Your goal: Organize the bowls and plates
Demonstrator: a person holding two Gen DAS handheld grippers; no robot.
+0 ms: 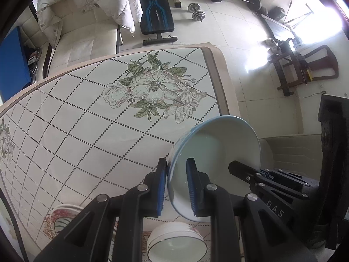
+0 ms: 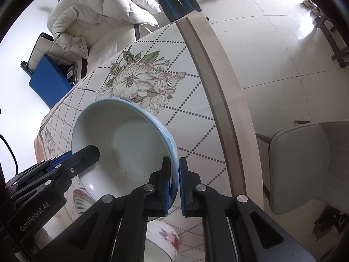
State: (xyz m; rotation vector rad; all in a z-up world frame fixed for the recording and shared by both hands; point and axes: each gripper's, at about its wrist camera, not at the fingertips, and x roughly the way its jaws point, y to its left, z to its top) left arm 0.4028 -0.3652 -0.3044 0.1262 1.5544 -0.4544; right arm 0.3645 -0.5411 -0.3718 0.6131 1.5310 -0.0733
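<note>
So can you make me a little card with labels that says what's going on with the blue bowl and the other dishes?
held thing: blue bowl, white inside, tilted, lifted above the table
left gripper: shut on one side of the bowl's rim
right gripper: shut on the opposite side of the rim
below the bowl: white bowl with a flower print on the table
also on table: flowered dish, partly hidden
surface: floral tablecloth
nearby: grey chair beside the table
</note>
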